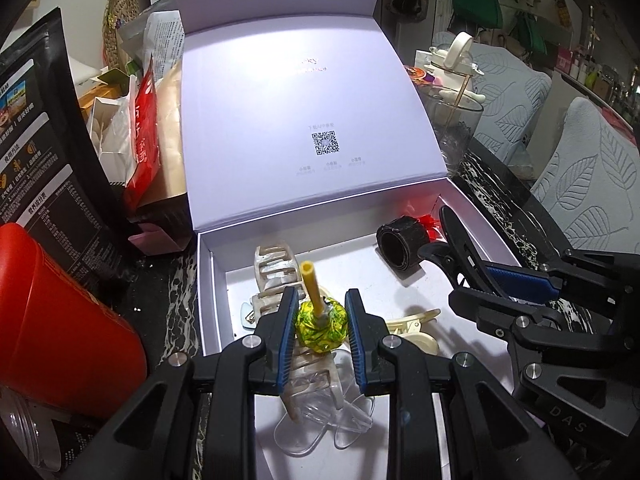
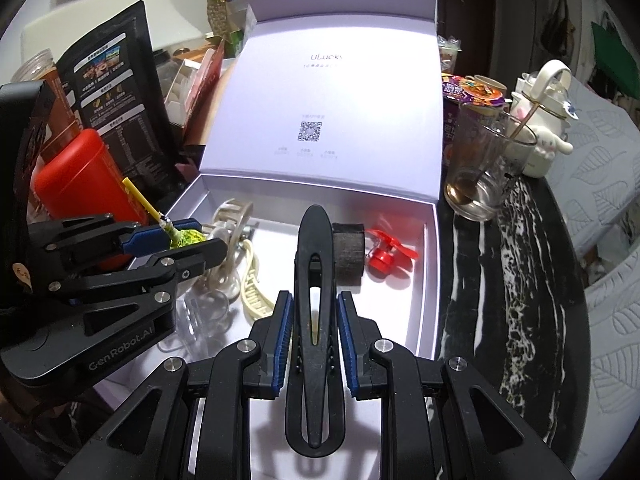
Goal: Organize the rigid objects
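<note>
Over box [image 2: 430, 248], both claws loaded, R wall near

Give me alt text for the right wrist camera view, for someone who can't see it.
The right hand-held gripper grips a long black hair clip above an open white box holding hair clips and a red fan. At left, the left hand-held gripper holds a yellow-green lollipop.

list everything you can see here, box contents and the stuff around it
box: 1, pale lilac, lid open, on dark marbled table
lollipop: 1, yellow-green, in left gripper
long clip: 1, black, in right gripper
claw clips: several, cream and clear, box left
strap roll: 1, black, box back
mini fan: 1, red, box back right
canister: 1, red, left of box
glass: 1, clear, right of box
</note>
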The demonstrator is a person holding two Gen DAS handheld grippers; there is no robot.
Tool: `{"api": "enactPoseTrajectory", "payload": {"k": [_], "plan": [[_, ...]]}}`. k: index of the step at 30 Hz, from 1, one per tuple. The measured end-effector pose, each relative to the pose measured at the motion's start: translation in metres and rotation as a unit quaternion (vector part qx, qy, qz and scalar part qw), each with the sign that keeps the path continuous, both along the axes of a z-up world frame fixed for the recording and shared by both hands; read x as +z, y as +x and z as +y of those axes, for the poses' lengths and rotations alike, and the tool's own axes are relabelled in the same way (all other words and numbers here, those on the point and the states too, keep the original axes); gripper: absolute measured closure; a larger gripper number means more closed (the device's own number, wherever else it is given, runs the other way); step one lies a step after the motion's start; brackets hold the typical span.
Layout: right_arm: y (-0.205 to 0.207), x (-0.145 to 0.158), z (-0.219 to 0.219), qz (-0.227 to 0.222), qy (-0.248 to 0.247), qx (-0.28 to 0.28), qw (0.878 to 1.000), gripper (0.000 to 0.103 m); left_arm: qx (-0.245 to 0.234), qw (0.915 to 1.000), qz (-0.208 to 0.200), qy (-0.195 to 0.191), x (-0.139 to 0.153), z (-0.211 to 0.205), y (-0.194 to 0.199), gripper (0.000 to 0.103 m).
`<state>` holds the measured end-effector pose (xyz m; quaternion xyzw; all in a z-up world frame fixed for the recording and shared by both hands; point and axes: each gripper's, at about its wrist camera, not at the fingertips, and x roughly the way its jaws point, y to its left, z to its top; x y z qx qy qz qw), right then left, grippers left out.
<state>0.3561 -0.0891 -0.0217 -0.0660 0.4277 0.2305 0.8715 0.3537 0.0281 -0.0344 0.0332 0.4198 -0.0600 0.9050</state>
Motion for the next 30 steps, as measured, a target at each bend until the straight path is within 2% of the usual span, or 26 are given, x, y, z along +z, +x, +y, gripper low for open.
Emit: {"api": "enactPoseTrajectory", "payload": {"k": [10, 12, 14, 20, 21, 25, 30], "plan": [[-0.001, 0.003, -0.003, -0.003, -0.005, -0.006, 1.000, 0.080, 0.006, 0.9999, -0.015, 0.003, 0.011, -0.001, -0.003, 0.079], [-0.001, 0.005, -0.003, -0.006, -0.006, -0.010, 1.000, 0.077, 0.011, 0.9998, -0.016, 0.007, 0.014, -0.001, -0.003, 0.079], [-0.002, 0.007, -0.005, -0.007, -0.006, -0.012, 1.000, 0.068, 0.016, 0.9997, -0.016, 0.007, 0.016, 0.000, -0.004, 0.079], [-0.002, 0.013, -0.010, -0.006, 0.004, -0.018, 1.000, 0.065, 0.017, 0.9998, -0.014, -0.001, 0.021, 0.002, -0.005, 0.078], [-0.002, 0.014, -0.011, -0.007, 0.003, -0.019, 1.000, 0.065, 0.018, 0.9997, -0.014, 0.001, 0.021, 0.002, -0.006, 0.075], [-0.005, 0.019, -0.012, -0.017, -0.003, -0.022, 1.000, 0.065, 0.021, 0.9996, -0.021, -0.002, 0.026, 0.004, -0.009, 0.053], [-0.010, 0.029, -0.013, -0.034, -0.009, -0.025, 0.999, 0.063, 0.023, 0.9993, -0.029, -0.004, 0.035, 0.006, -0.014, 0.052]]}}
